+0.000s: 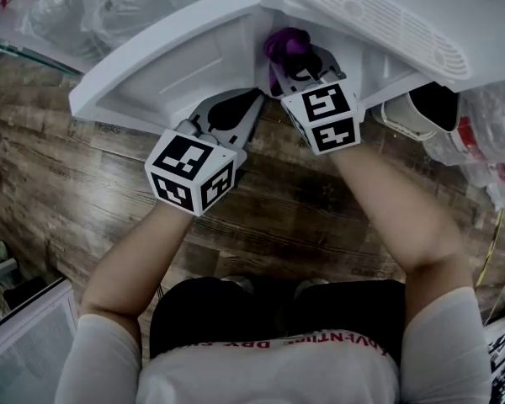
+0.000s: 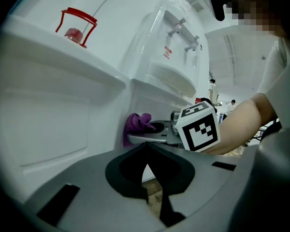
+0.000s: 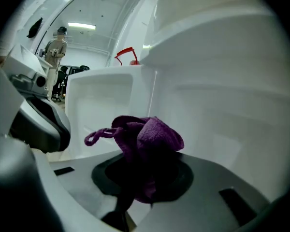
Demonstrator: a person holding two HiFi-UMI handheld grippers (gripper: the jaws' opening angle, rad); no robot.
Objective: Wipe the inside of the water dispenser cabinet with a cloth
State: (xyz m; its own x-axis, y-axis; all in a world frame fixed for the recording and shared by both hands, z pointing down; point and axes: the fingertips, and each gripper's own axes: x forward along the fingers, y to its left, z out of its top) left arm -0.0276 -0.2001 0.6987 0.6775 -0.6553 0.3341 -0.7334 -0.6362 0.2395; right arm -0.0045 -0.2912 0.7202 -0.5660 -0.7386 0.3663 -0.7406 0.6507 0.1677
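A bunched purple cloth is clamped in my right gripper, which is shut on it. The cloth sits inside the white dispenser cabinet, close to its inner wall and apart from it in the right gripper view. The cabinet door hangs open to the left. My left gripper is just in front of the door's inner face, its jaws shut with nothing between them. The left gripper view also shows the cloth and the right gripper's marker cube.
The dispenser's drip grille and taps are above the cabinet. Wooden floor lies below. A white container and plastic bags stand at the right. A red wire-like item shows past the door. A person stands far off.
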